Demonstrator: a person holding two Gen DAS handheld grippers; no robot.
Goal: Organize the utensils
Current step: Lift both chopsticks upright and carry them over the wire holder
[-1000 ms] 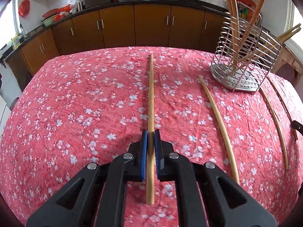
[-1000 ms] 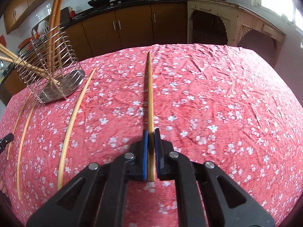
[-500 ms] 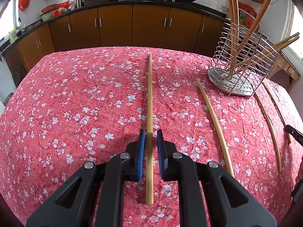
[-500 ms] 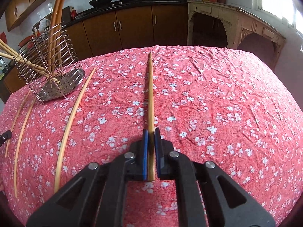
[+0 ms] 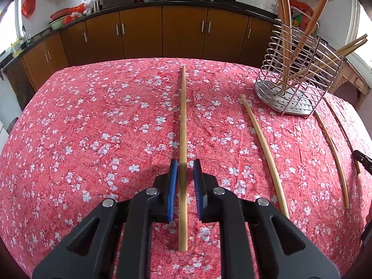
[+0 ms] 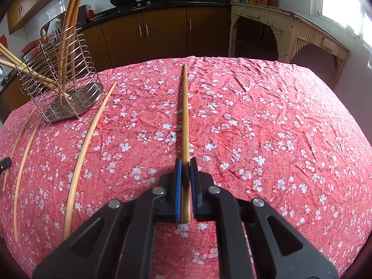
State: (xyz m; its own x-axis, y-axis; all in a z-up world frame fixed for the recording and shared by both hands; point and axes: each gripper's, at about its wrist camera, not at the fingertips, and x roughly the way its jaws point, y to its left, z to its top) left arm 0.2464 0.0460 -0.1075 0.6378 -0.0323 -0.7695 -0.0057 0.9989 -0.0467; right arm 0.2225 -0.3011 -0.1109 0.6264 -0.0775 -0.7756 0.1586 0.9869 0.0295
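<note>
A wooden chopstick (image 5: 183, 125) lies on the red flowered tablecloth between the pads of my left gripper (image 5: 185, 165), which is open with gaps on both sides. My right gripper (image 6: 185, 164) is shut on another chopstick (image 6: 185, 114) that points away along the cloth. A wire utensil holder (image 5: 295, 76) with several chopsticks stands at the back right in the left wrist view and at the left in the right wrist view (image 6: 62, 81). Three loose chopsticks (image 5: 265, 153) lie near it on the cloth.
The table (image 5: 81, 127) is covered by the red flowered cloth. Brown kitchen cabinets (image 5: 139, 32) run behind it. A pale wooden sideboard (image 6: 290, 37) stands to the right. My other gripper's tip (image 5: 362, 159) shows at the right edge.
My left gripper has opened and let go of its chopstick, which now lies on the cloth. My right gripper stays shut on its chopstick.
</note>
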